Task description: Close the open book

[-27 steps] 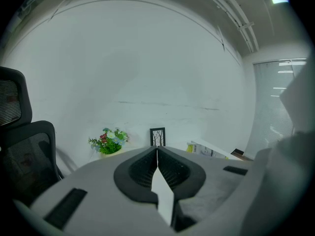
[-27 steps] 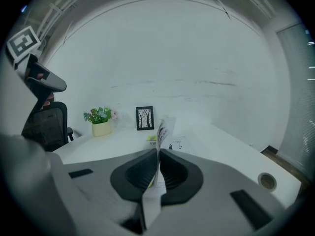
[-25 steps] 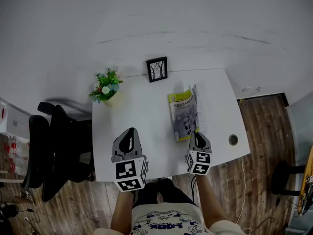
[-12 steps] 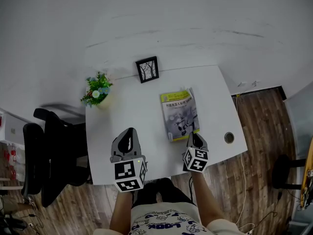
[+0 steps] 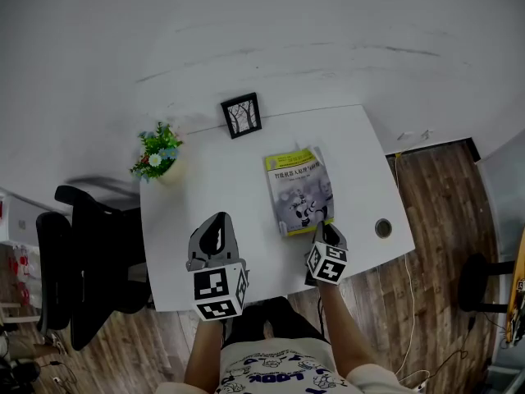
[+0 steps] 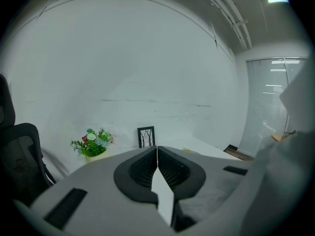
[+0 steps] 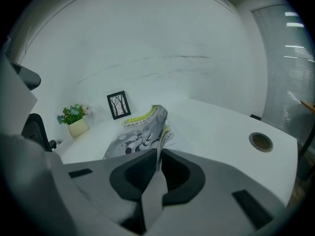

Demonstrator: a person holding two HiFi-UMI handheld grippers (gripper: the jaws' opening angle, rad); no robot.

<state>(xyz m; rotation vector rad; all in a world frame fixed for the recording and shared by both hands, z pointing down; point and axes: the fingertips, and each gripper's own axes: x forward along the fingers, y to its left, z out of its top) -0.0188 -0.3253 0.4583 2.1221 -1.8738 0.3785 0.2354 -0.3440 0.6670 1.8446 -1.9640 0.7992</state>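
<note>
Step in hand: lowering the cover. The right gripper (image 5: 326, 231), jaws pressed together, pinches the book (image 5: 297, 189), just right of frame centre, by its raised front cover (image 7: 140, 132). The left gripper (image 5: 218, 220) is pressed together on nothing. Next: lay the cover flat, then release.

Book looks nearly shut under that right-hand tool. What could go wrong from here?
The right gripper pinches the book by its thin cover's near edge, so a tug might crease or tear it. In the right gripper view the cover bows up off the pages; released, it may spring back open. The left gripper is shut and off to the side, steadying nothing, so the book could slide on the table.
</note>
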